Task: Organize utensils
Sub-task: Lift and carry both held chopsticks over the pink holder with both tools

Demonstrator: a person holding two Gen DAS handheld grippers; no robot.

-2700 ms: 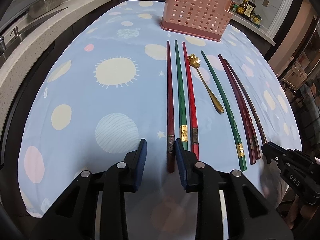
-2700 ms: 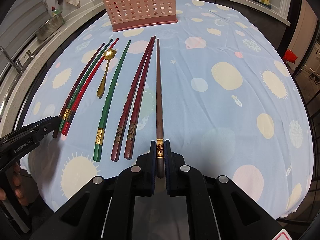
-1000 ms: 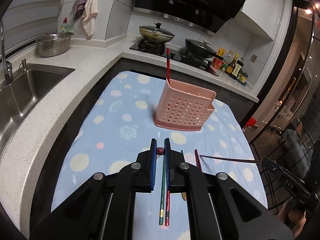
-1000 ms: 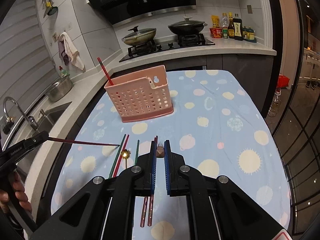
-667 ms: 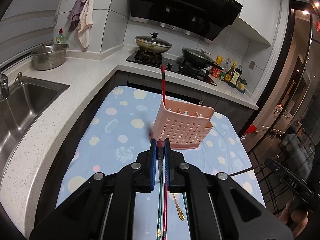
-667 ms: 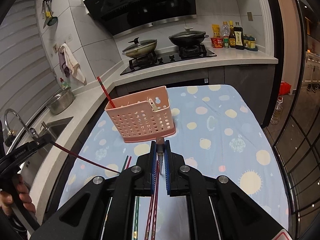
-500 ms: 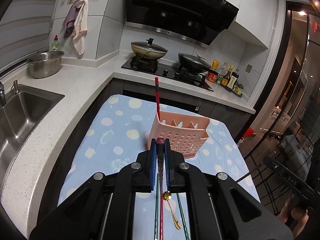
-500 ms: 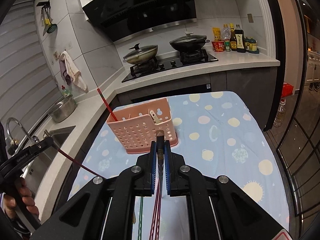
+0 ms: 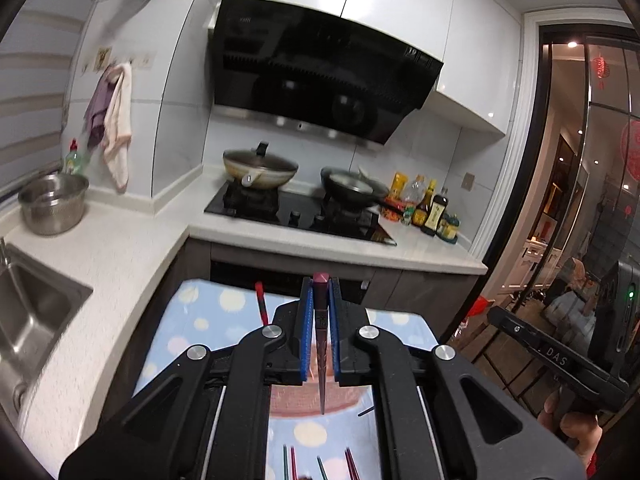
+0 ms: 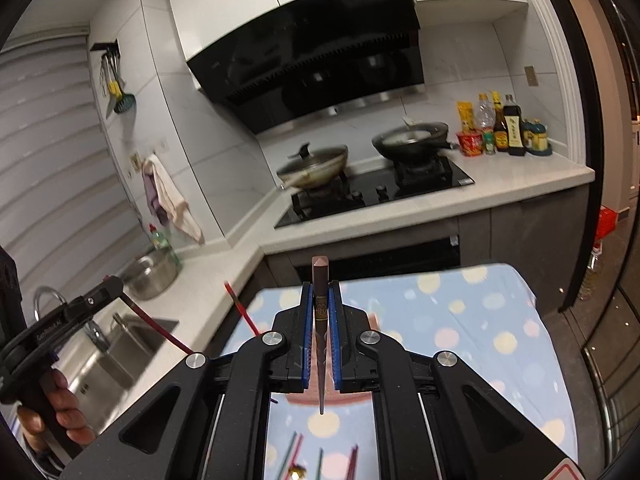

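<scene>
My left gripper (image 9: 320, 312) is shut on a dark red chopstick (image 9: 321, 344) that points down toward the pink utensil basket (image 9: 316, 402), mostly hidden behind the gripper body. My right gripper (image 10: 320, 312) is shut on a brown chopstick (image 10: 320, 336), its tip hanging over the same pink basket (image 10: 332, 396). A red chopstick (image 9: 261, 308) stands in the basket and shows in the right wrist view (image 10: 240, 308) too. Other chopsticks (image 9: 320, 466) lie on the blue spotted cloth (image 9: 200, 320) below. A gold spoon (image 10: 297, 472) lies among them.
A stove with two pans (image 9: 260, 168) and sauce bottles (image 9: 432, 212) lies beyond the table. A sink (image 9: 24, 320) and steel bowl (image 9: 52, 204) are on the left counter. The other gripper appears at right (image 9: 560, 356) and at left (image 10: 72, 312).
Both grippers have risen and tilted up, each carrying its chopstick; the chopsticks now hang tip-down over the basket, which has slid behind the gripper bodies.
</scene>
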